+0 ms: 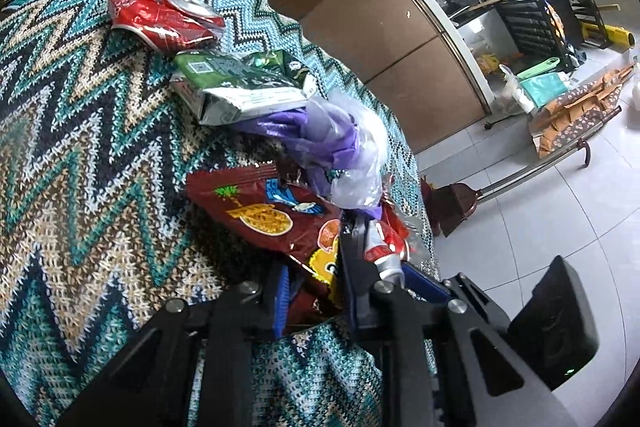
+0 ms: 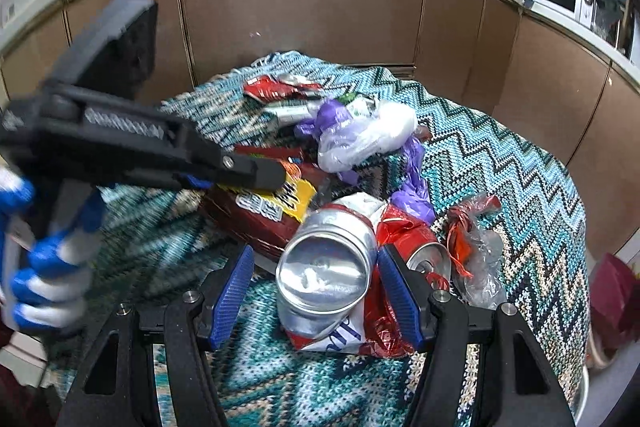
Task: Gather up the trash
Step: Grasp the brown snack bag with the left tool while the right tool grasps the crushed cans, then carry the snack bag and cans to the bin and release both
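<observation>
Left wrist view: left gripper (image 1: 316,291) nearest, jaws narrowed onto the near edge of the dark red snack bag (image 1: 264,211), pinching it; one blue pad shows left of the bag, the other finger lies over its yellow corner. A small crushed can (image 1: 386,247) sits just right of that finger, touching it. Farther: clear and purple plastic bag wad (image 1: 344,147), green-and-white carton (image 1: 240,87), flattened red can (image 1: 164,19) at the far end, all on the zigzag knit cloth (image 1: 80,147). Brown cabinet fronts (image 1: 360,15) beyond, white tiled floor (image 1: 540,227) right. Right wrist view: right gripper (image 2: 316,295) nearest, fingers spread, blue pads either side of a crushed silver-and-red can (image 2: 324,271); right pad near or at the can, left pad clearly off it, so no grip. A second small can (image 2: 428,259) just right, crumpled clear-red wrapper (image 2: 472,247) beyond. Person's blue-and-white gloved hand (image 2: 48,267) at left holds the other gripper, its tip on the snack bag.
</observation>
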`<state>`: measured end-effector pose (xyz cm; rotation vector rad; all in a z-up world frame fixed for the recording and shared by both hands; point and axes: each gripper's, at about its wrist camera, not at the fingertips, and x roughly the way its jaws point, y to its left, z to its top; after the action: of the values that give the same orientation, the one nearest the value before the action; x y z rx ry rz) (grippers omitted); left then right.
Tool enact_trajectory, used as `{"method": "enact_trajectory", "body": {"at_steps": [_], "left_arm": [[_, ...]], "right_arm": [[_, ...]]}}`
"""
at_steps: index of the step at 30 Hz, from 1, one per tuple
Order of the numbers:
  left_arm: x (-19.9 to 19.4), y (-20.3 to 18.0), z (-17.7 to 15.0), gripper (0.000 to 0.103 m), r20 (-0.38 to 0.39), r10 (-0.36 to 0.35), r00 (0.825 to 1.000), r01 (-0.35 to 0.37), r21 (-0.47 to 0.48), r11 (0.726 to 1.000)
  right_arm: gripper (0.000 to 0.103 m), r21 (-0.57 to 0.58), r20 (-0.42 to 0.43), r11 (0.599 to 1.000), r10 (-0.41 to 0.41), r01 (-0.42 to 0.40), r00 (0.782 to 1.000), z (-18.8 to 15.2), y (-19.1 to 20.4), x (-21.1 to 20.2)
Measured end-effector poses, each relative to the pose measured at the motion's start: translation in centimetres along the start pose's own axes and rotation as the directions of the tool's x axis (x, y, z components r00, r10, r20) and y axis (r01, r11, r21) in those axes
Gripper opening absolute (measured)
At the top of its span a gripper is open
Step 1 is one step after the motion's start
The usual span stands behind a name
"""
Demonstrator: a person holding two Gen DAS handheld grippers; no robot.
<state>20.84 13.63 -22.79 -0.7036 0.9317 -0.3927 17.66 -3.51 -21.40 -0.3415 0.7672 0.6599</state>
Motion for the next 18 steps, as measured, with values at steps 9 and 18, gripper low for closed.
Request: {"method": "enact_trajectory", "body": {"at_steps": [9, 18], "left_arm": [[-1.0, -0.2, -0.4, 0.019, 0.015, 0.005, 1.000, -0.006, 0.033, 0.999], [-2.7, -1.4, -1.2, 0.019, 0.040, 0.026, 0.999, -0.030, 0.077, 0.997]], "right_arm": [[0.025, -0.023, -0.014, 0.998, -0.057, 0.057, 0.998, -0.6, -0.8, 0.6], [0.015, 0.015, 0.010, 1.000, -0.004, 0.004, 1.000, -1.0, -1.3, -1.2]]}}
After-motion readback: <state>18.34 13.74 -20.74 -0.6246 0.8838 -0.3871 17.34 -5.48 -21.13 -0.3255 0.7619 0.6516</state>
